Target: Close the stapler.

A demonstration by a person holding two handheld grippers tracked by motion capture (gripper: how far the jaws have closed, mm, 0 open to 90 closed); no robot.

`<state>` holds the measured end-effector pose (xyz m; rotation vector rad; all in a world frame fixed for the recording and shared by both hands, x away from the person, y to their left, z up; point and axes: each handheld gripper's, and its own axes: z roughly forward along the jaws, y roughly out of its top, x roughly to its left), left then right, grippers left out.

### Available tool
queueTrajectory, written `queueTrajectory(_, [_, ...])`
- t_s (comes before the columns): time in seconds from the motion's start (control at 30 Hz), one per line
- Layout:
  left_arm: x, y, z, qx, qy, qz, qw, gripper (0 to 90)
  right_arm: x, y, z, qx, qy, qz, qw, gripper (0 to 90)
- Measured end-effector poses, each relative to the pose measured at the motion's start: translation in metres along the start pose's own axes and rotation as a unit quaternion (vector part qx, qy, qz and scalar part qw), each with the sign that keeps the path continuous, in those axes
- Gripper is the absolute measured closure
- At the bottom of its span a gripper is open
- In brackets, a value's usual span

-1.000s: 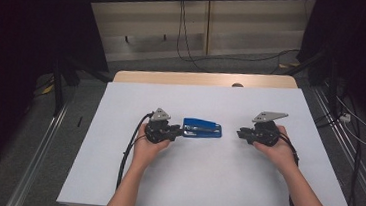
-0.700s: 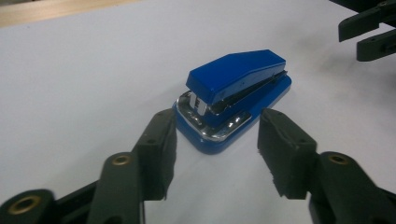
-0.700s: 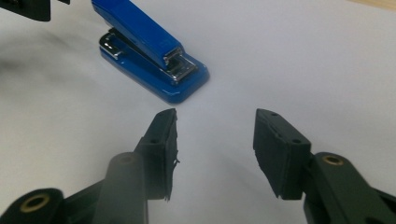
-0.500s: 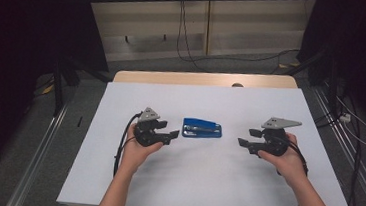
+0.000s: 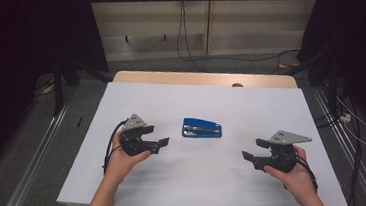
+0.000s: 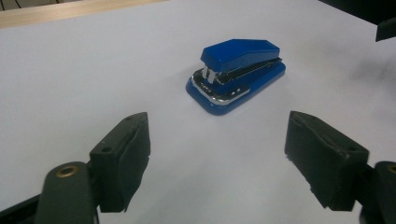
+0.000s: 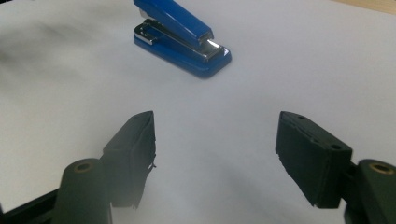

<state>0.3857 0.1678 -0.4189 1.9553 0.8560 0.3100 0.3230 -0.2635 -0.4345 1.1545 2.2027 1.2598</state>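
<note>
Jaws on both grippers stand wide apart and hold nothing. From the high view the left gripper (image 5: 163, 142) sits at about 8 o'clock from the desk's middle and the right gripper (image 5: 246, 158) at about 4 o'clock, each gripped in a hand and pointing inward toward the other.

Between them, a little toward 12 o'clock and nearer the left one, a blue stapler (image 5: 202, 129) lies flat on the white desk (image 5: 203, 195), apart from both grippers. In the left gripper view the stapler (image 6: 236, 74) lies ahead at roughly 1 o'clock; in the right gripper view it (image 7: 181, 36) lies ahead at about 11 o'clock.

It is a small, squat wedge: a smooth blue plastic cap over a bright metal magazine, on a blue base with rounded corners. I judge it stiff, fairly light and not fragile, but the glossy shell looks slippery and the hinged top may give under a squeeze from above. The long flat sides of the base look like the surest hold, with the jaws closing across its width near the middle.

The jaw pads look like matt black rubber, rough at the edges; the desk surface is plain, smooth and matt
</note>
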Motion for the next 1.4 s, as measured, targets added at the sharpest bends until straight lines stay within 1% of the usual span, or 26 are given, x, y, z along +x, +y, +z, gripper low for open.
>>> queueTrajectory(0.07, [0.001, -0.002, -0.004, 0.001, 0.003, 0.004, 1.0000, 19.7, 0.002, -0.003, -0.002, 0.001, -0.002, -0.001, 1.0000, 26.1])
queueTrajectory(0.13, [0.001, -0.005, -0.008, 0.001, 0.003, 0.003, 1.0000, 16.9, 0.004, -0.006, -0.005, 0.002, -0.003, -0.007, 1.0000, 25.1])
queueTrajectory(0.2, [0.003, -0.007, -0.012, 0.001, 0.003, 0.002, 1.0000, 16.7, 0.006, -0.009, -0.006, 0.003, -0.001, -0.005, 1.0000, 24.8])
queueTrajectory(0.3, [0.005, -0.010, -0.019, 0.000, 0.002, 0.005, 1.0000, 15.5, 0.009, -0.012, -0.009, 0.005, 0.001, -0.009, 0.9999, 24.3])
queueTrajectory(0.47, [0.006, -0.015, -0.028, -0.007, 0.002, 0.003, 1.0000, 13.7, 0.011, -0.014, -0.012, 0.000, 0.001, -0.013, 0.9999, 22.2])
queueTrajectory(0.6, [0.008, -0.019, -0.038, -0.010, 0.005, 0.003, 0.9999, 13.3, 0.012, -0.017, -0.015, 0.000, 0.003, -0.012, 0.9999, 22.0])
queueTrajectory(0.73, [0.012, -0.026, -0.047, -0.011, 0.009, -0.002, 0.9999, 13.3, 0.014, -0.022, -0.021, -0.003, 0.005, -0.006, 1.0000, 21.5])
queueTrajectory(0.87, [0.015, -0.032, -0.055, -0.011, 0.012, -0.004, 0.9999, 12.9, 0.015, -0.025, -0.026, -0.006, 0.009, -0.007, 0.9999, 20.9])
queueTrajectory(0.97, [0.017, -0.036, -0.060, -0.007, 0.012, -0.004, 0.9999, 12.5, 0.014, -0.029, -0.030, -0.001, 0.003, -0.010, 0.9999, 20.5])
queueTrajectory(1.17, [0.017, -0.042, -0.066, -0.011, 0.020, -0.011, 0.9997, 11.2, 0.011, -0.034, -0.038, -0.006, -0.002, -0.007, 1.0000, 19.9])
queueTrajectory(1.3, [0.015, -0.043, -0.065, -0.003, 0.022, -0.007, 0.9997, 11.2, 0.010, -0.036, -0.039, -0.011, 0.000, -0.004, 0.9999, 18.6])
queueTrajectory(1.4, [0.015, -0.044, -0.063, -0.001, 0.020, -0.006, 0.9998, 11.2, 0.012, -0.035, -0.038, -0.012, 0.000, -0.013, 0.9998, 18.3])
